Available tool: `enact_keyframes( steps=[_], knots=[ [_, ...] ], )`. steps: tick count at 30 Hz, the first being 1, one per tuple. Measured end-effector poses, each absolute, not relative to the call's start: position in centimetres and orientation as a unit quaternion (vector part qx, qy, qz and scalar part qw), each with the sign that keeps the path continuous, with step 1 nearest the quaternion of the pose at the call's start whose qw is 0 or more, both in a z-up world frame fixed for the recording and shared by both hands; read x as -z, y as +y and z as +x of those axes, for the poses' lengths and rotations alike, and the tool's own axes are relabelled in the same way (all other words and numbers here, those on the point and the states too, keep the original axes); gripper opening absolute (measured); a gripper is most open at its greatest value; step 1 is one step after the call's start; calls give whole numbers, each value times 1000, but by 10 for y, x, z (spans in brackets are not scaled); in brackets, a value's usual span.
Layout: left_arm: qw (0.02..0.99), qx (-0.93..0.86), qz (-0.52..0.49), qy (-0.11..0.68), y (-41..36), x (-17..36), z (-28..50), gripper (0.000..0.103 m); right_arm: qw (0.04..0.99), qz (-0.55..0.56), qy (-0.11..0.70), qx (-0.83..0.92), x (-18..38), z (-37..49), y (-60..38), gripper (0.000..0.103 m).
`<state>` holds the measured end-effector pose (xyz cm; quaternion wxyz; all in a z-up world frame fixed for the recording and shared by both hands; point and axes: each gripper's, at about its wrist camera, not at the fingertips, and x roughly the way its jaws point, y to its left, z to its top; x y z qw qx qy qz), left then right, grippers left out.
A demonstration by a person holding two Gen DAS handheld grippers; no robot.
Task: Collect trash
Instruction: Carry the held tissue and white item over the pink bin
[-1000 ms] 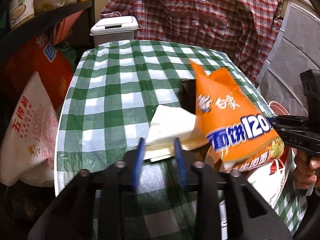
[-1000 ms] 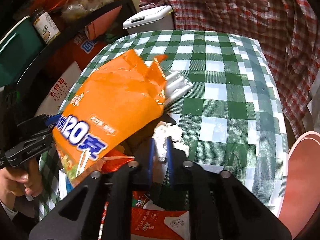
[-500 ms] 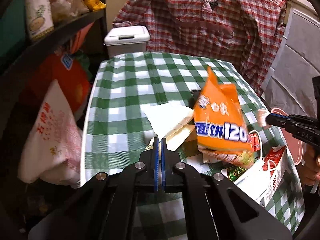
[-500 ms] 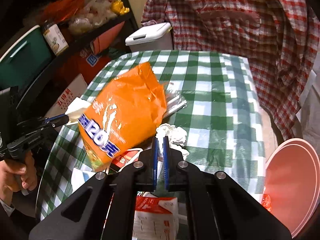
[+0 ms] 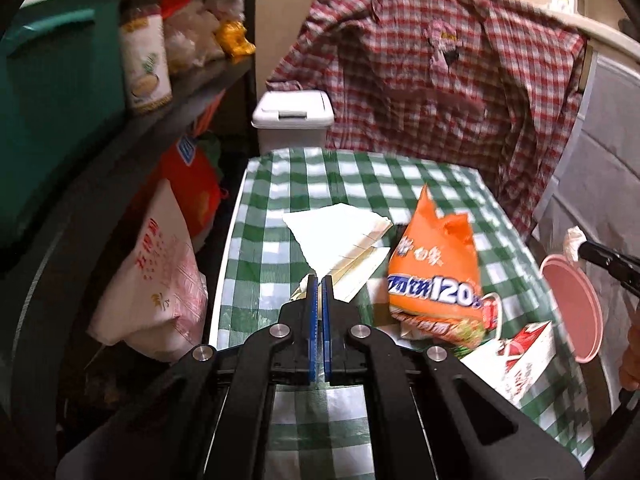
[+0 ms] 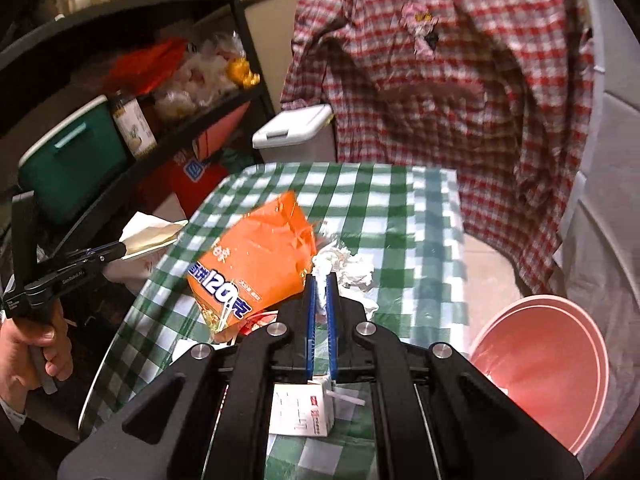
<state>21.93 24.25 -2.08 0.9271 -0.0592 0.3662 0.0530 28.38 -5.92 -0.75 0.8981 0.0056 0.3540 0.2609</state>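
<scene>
2 tools (image 5: 319, 280) (image 6: 321, 278), 1 orange wrapper (image 5: 434, 276), 1 folded paper (image 5: 340, 236), 1 crumpled tissue (image 6: 352, 268), 1 pink basin (image 6: 544, 364), 1 white bin (image 5: 293, 120).

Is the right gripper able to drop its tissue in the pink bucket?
Probably yes. The right gripper is shut on the tissue, and the pink bucket sits open just to its right beside the table, with nothing visible between them.
</scene>
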Motion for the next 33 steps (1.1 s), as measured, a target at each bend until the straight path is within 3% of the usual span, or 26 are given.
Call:
enact_keyframes(
  steps=[16,33],
  knots=[
    [954,-40,-76,288,180,-42,184,2,929,29,291,-225,-37,243,-132,5],
    [962,18,-71,263,105,-66,183,2,957,-3,231,-174,-100,216,-205,5]
  ],
)
